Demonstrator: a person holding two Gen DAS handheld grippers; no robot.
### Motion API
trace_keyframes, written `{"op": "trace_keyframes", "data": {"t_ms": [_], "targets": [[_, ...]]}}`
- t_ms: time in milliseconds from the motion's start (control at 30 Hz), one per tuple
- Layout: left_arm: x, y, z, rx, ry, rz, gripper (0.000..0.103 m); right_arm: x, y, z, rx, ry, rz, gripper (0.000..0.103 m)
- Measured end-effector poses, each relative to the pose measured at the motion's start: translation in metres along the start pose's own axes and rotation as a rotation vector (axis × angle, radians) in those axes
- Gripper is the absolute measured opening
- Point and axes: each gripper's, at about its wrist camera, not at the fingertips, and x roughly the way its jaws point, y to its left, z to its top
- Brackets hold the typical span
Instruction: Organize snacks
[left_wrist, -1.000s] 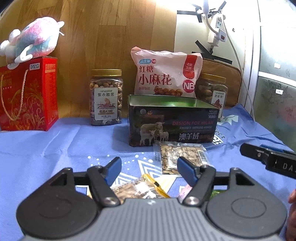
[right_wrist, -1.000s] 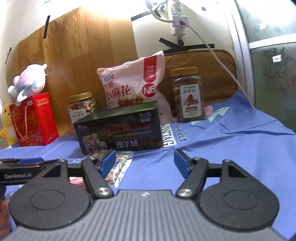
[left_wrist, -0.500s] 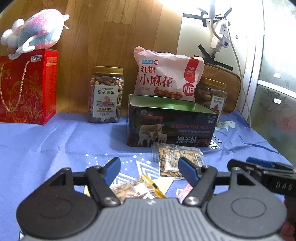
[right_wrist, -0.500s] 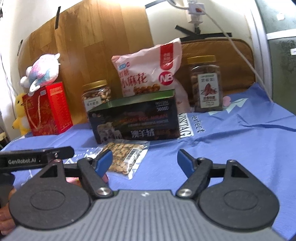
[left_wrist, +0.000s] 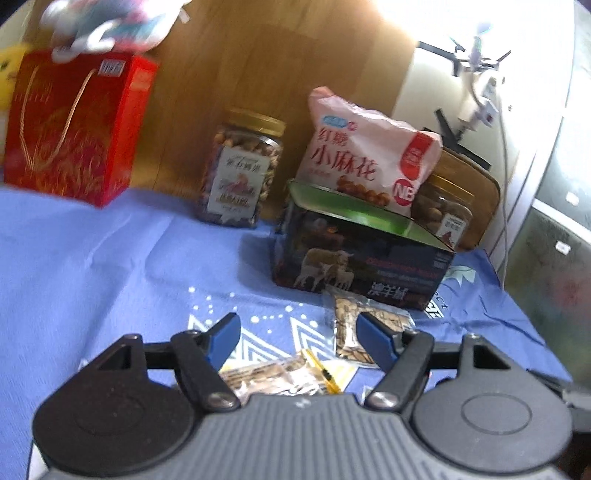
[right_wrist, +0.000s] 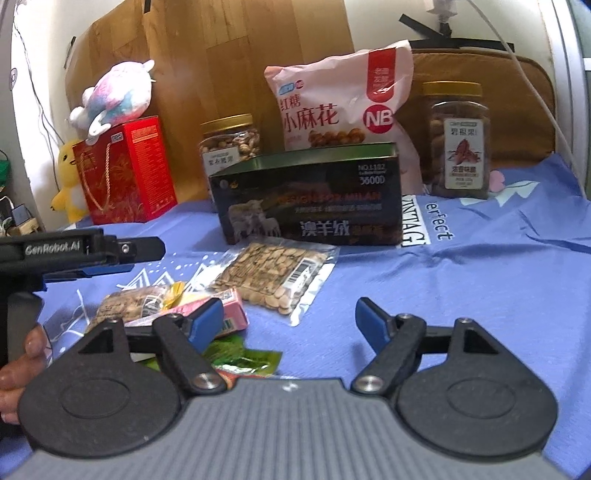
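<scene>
Left wrist view: the left gripper (left_wrist: 297, 332) hangs above the blue cloth (left_wrist: 92, 266) with its fingers wide apart and nothing between them. A small nut packet (left_wrist: 266, 380) lies directly below, and a clear seed packet (left_wrist: 354, 332) lies just in front of the open tin box (left_wrist: 354, 254), probably the collection container since its lid is off. Right wrist view: the right gripper (right_wrist: 290, 325) has its fingers spread wide and empty. The seed packet (right_wrist: 273, 277) lies flat on the cloth against the tin box (right_wrist: 310, 199); a pink carton (right_wrist: 225, 310) and a green wrapper (right_wrist: 243, 358) sit near the left finger, loose and within reach for pickup.
</scene>
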Motion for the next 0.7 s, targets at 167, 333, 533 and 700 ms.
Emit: {"op": "trace_keyframes", "data": {"t_ms": [167, 333, 533, 700], "targets": [[0.003, 0.000, 0.000, 0.000, 0.014, 0.000, 0.071, 0.003, 0.001, 0.001, -0.010, 0.030, 0.023, 0.081], [0.004, -0.008, -0.003, 0.039, 0.021, 0.015, 0.071, 0.005, -0.003, 0.001, 0.008, 0.044, 0.045, 0.081], [-0.002, -0.023, -0.009, 0.131, -0.007, 0.024, 0.071, 0.003, -0.021, 0.002, 0.112, 0.049, 0.083, 0.081], [-0.004, -0.032, -0.012, 0.194, -0.011, -0.006, 0.071, 0.001, -0.033, 0.003, 0.205, 0.031, 0.059, 0.081]]}}
